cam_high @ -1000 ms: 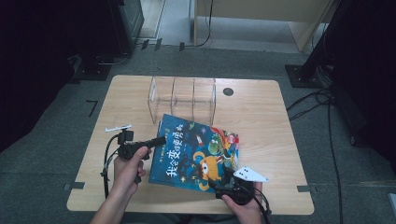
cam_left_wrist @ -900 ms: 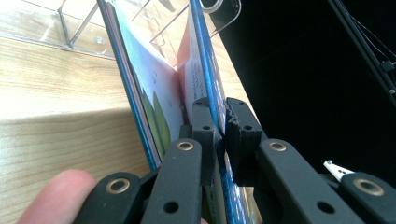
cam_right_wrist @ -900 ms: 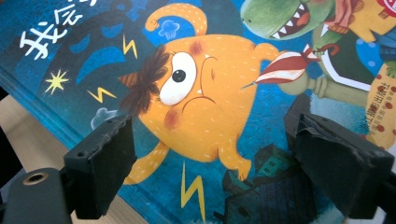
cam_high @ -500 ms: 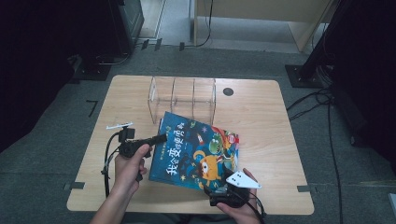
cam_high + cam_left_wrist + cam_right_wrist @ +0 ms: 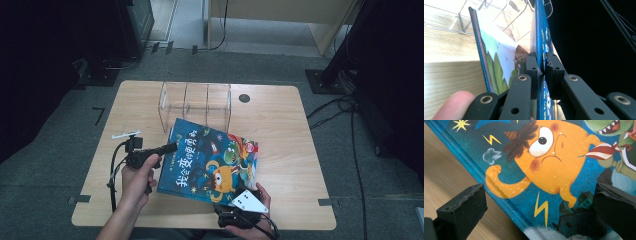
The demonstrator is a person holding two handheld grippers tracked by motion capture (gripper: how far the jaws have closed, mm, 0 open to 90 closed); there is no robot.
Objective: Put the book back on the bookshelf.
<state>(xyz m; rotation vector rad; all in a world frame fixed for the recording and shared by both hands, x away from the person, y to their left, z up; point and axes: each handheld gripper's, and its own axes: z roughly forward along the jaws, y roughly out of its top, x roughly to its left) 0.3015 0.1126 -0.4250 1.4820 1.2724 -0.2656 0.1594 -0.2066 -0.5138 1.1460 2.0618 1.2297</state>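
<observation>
Between the left gripper's (image 5: 541,67) jaws sits the blue cover of the book (image 5: 210,160), pinched tight at its left edge and lifted, so that the illustrated page beneath shows to the left of the jaws in the left gripper view. Beyond that gripper stands a clear rack (image 5: 195,105) on the table (image 5: 280,135), just behind the book's far corner. Ahead of the right gripper (image 5: 536,220) lies the book's near edge with its orange monster; these jaws have just been opening and now stand wide apart over the cover, gripping nothing
</observation>
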